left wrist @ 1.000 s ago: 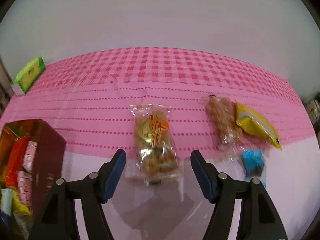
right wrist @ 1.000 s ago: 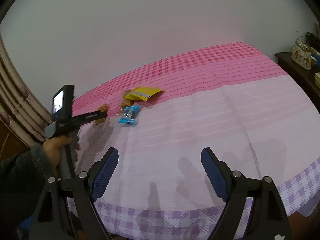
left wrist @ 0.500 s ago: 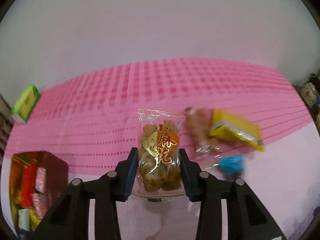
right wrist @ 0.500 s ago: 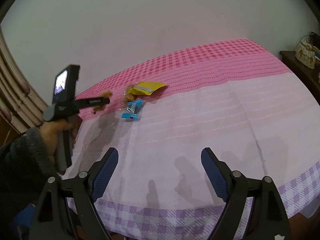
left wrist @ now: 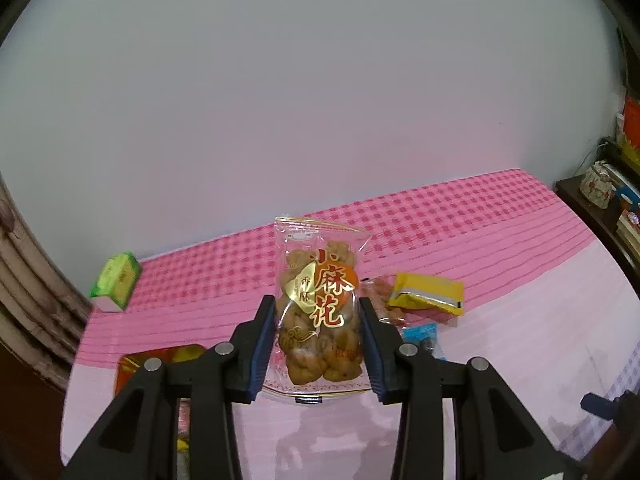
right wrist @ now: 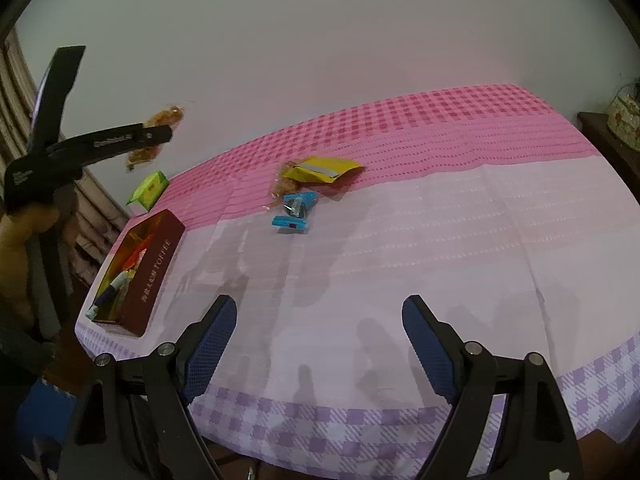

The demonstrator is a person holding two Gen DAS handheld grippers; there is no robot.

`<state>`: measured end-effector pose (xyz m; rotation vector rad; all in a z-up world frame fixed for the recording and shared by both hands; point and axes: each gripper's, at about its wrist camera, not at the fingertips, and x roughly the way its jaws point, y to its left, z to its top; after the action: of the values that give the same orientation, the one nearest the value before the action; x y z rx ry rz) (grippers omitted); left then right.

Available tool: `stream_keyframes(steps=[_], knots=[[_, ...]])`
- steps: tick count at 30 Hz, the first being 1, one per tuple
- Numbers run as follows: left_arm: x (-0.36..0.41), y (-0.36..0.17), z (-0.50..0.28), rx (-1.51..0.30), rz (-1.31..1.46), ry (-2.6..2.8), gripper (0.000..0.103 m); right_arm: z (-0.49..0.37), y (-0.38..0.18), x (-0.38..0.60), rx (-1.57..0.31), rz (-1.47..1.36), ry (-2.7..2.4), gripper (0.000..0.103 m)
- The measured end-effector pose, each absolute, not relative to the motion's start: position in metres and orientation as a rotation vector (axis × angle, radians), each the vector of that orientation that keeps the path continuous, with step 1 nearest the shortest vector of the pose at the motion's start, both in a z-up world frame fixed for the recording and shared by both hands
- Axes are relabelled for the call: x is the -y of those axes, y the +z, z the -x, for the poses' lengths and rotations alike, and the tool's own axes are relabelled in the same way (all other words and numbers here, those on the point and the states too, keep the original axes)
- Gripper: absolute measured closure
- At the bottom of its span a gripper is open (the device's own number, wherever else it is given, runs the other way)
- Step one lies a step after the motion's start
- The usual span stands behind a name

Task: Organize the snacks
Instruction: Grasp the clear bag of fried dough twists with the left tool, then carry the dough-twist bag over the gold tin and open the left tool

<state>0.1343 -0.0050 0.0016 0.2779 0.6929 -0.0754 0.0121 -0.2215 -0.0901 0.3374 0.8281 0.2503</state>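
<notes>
My left gripper (left wrist: 318, 350) is shut on a clear bag of fried dough twists (left wrist: 318, 312) and holds it high above the table; the bag also shows in the right wrist view (right wrist: 158, 132). A dark red toffee tin (right wrist: 150, 268) with several snacks inside stands open at the table's left edge, partly seen in the left wrist view (left wrist: 160, 356). On the cloth lie a yellow packet (right wrist: 324, 169), a clear bag of brown snacks (right wrist: 282, 188) under it, and a blue wrapped snack (right wrist: 294, 214). My right gripper (right wrist: 318, 344) is open and empty above the front of the table.
A green box (right wrist: 149, 190) sits at the back left near the wall. The table carries a pink and purple checked cloth (right wrist: 440, 240). A dark wooden cabinet (left wrist: 600, 216) with items stands to the right. Curtains hang at the left.
My left gripper closed on the dough twist bag and lifted it up off the cloth. My right gripper stayed open and barely moved.
</notes>
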Motion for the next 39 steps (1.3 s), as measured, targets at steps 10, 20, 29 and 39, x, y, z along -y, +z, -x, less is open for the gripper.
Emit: stream_keyframes(steps=[10, 20, 29, 39], knots=[[-0.022, 0.029, -0.105, -0.626, -0.324, -0.003, 0.063, -0.011, -0.092, 0.215, -0.843, -0.328, 0.261, 0.02], [-0.065, 0.029, -0.09, -0.639, -0.319, 0.064, 0.063, -0.009, -0.096, 0.21, -0.86, -0.323, 0.281, 0.02], [-0.121, 0.002, -0.076, -0.702, -0.315, 0.134, 0.063, -0.008, -0.098, 0.207, -0.873, -0.325, 0.286, 0.02], [-0.2, -0.036, -0.054, -0.792, -0.276, 0.246, 0.063, -0.007, -0.101, 0.204, -0.885, -0.323, 0.289, 0.02]])
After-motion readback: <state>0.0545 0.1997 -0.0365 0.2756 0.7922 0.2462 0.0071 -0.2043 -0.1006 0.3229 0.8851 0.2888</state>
